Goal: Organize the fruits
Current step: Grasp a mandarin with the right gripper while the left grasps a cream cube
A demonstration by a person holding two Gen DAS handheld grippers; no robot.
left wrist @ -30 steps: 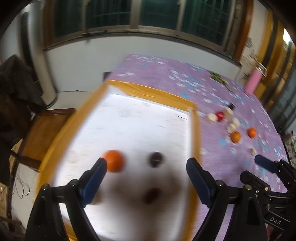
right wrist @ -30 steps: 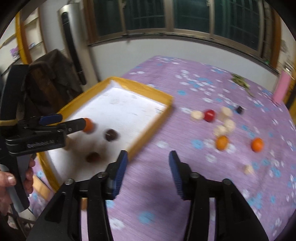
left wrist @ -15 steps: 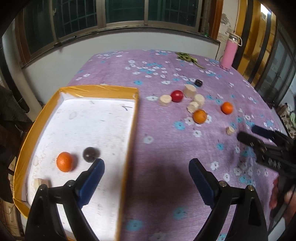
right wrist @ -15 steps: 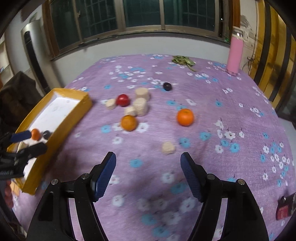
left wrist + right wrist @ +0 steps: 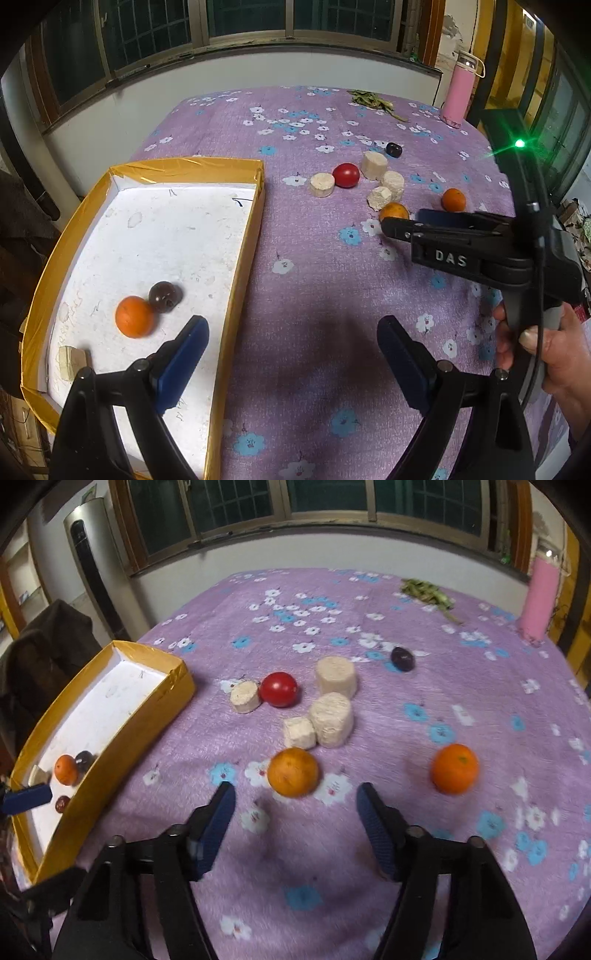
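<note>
A yellow-rimmed tray (image 5: 243, 236) with a white floor holds an orange (image 5: 134, 321), a dark plum (image 5: 165, 296) and a beige block (image 5: 72, 360); the tray also shows in the right wrist view (image 5: 155, 701). On the purple cloth lie an orange (image 5: 293, 771), a second orange (image 5: 454, 768), a red tomato (image 5: 278, 688) and a dark plum (image 5: 402, 658). My left gripper (image 5: 291, 354) is open and empty over the tray's right rim. My right gripper (image 5: 295, 819) is open and empty, just short of the nearer orange.
Several beige foam cylinders and blocks (image 5: 330, 718) lie among the fruit. A pink bottle (image 5: 537, 598) and a bunch of green leaves (image 5: 424, 590) are at the far side of the table. A dark coat on a chair (image 5: 40, 646) is left of the tray.
The left gripper has pulled back from over the tray and turned right toward the cloth. The right gripper has swung from the tray side to the loose fruit, closing on the nearer orange.
</note>
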